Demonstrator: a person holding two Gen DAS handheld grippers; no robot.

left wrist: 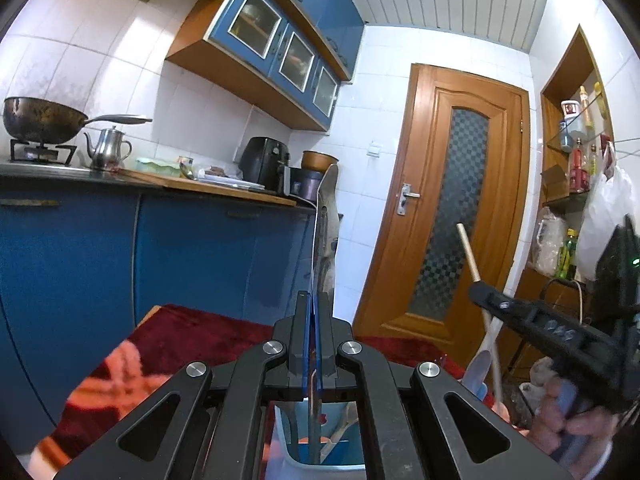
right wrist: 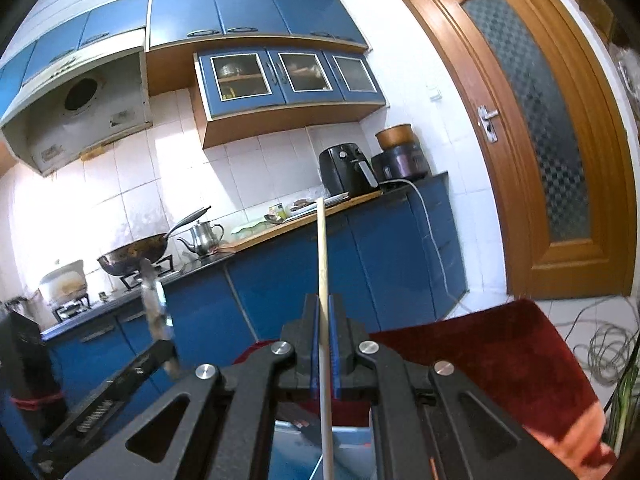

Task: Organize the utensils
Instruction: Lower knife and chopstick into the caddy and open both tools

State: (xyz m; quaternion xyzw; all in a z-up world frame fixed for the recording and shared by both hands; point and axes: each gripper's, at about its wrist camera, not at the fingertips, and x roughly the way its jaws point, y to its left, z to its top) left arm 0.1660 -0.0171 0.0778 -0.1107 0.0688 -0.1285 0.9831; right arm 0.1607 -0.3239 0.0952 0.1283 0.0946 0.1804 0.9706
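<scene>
Two black grippers are clamped on upright utensils above a pale blue plastic holder (left wrist: 320,462) on a dark red velvet cloth (left wrist: 192,332). Left gripper (left wrist: 313,344) is pinched shut on a flat steel spatula (left wrist: 326,232); right gripper (right wrist: 325,344) is closed on a thin wooden stick (right wrist: 322,248). Blue base cabinets (left wrist: 100,248) stand beyond the cloth's far edge, a brown wooden door (left wrist: 452,208) at right.

Left tool (left wrist: 313,336) points roughly level, jaws clamped; right tool (right wrist: 325,344) likewise, at its 3 o'clock.
</scene>
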